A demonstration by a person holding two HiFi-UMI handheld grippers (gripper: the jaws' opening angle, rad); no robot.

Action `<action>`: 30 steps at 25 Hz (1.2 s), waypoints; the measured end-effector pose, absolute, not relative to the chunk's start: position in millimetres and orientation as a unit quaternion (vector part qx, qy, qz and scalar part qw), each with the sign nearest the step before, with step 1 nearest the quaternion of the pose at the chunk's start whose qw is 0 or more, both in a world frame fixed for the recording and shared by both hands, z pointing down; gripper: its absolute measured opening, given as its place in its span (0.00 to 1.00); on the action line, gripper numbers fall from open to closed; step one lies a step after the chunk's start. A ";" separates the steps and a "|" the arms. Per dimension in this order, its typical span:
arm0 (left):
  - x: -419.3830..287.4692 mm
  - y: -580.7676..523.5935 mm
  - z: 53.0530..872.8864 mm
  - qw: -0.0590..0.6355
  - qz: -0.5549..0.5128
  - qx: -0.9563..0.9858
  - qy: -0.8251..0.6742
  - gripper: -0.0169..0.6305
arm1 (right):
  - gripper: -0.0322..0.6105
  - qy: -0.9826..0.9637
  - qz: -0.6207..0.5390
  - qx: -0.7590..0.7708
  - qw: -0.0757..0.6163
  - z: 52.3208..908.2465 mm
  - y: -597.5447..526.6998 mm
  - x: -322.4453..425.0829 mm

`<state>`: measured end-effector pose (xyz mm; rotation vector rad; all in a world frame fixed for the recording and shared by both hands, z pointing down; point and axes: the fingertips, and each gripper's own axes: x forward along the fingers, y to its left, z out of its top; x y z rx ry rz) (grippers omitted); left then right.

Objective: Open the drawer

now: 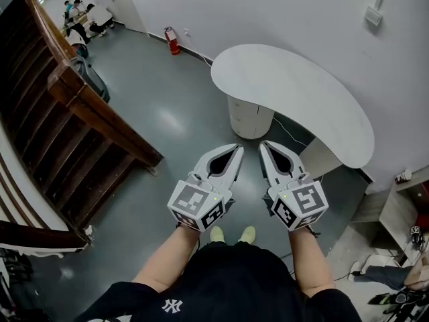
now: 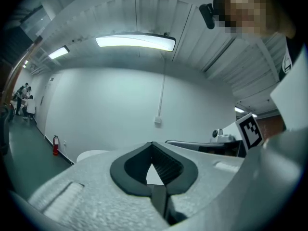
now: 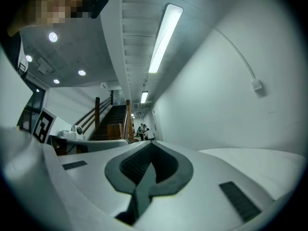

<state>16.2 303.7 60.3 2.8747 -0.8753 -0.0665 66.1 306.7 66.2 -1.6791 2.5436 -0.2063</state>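
Note:
No drawer front shows plainly in any view. A white curved table [image 1: 295, 92] on a round pedestal [image 1: 250, 117] stands ahead of me, with a pale box-like unit [image 1: 320, 158] under its near end. My left gripper [image 1: 238, 147] and right gripper [image 1: 263, 144] are held level side by side above the grey floor, short of the table. In both, the tips meet with nothing between them. The left gripper [image 2: 152, 144] faces a bare white wall in its own view, with the table's edge [image 2: 91, 154] low at left. The right gripper [image 3: 151, 144] looks along the wall toward the stairs.
A dark wooden staircase [image 1: 60, 126] with a railing fills the left. A red fire extinguisher [image 1: 173, 40] stands by the far wall, and people [image 1: 79, 20] are at the far back left. Shelving and clutter [image 1: 402, 247] sit at the lower right. My feet [image 1: 232, 234] stand on grey floor.

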 end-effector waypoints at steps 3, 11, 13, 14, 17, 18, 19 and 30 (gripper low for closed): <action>12.8 298.9 66.5 0.071 -0.031 0.949 -0.306 0.04 | 0.07 0.835 -0.085 -0.540 0.068 68.4 305.7 68.4; 15.4 293.7 78.0 0.066 -0.033 0.937 -0.341 0.04 | 0.07 0.830 -0.119 -0.536 0.099 84.0 308.5 90.8; 19.7 294.6 80.3 0.063 -0.032 0.935 -0.347 0.04 | 0.08 0.831 -0.130 -0.531 0.104 89.9 308.6 96.5; 22.2 295.8 81.6 0.062 -0.031 0.934 -0.350 0.04 | 0.08 0.831 -0.135 -0.529 0.105 93.3 309.3 99.0; 29.5 299.2 85.8 0.056 -0.026 0.933 -0.355 0.04 | 0.08 0.831 -0.148 -0.524 0.109 102.4 309.4 105.6; 31.4 299.2 87.3 0.055 -0.023 0.933 -0.355 0.04 | 0.08 0.831 -0.152 -0.524 0.111 104.6 307.9 107.9; 32.8 298.6 88.9 0.055 -0.020 0.933 -0.356 0.04 | 0.08 0.830 -0.157 -0.524 0.114 106.5 306.1 110.2; 32.6 252.7 102.8 0.059 -0.013 0.928 -0.368 0.04 | 0.08 0.824 -0.181 -0.524 0.117 121.3 262.2 121.2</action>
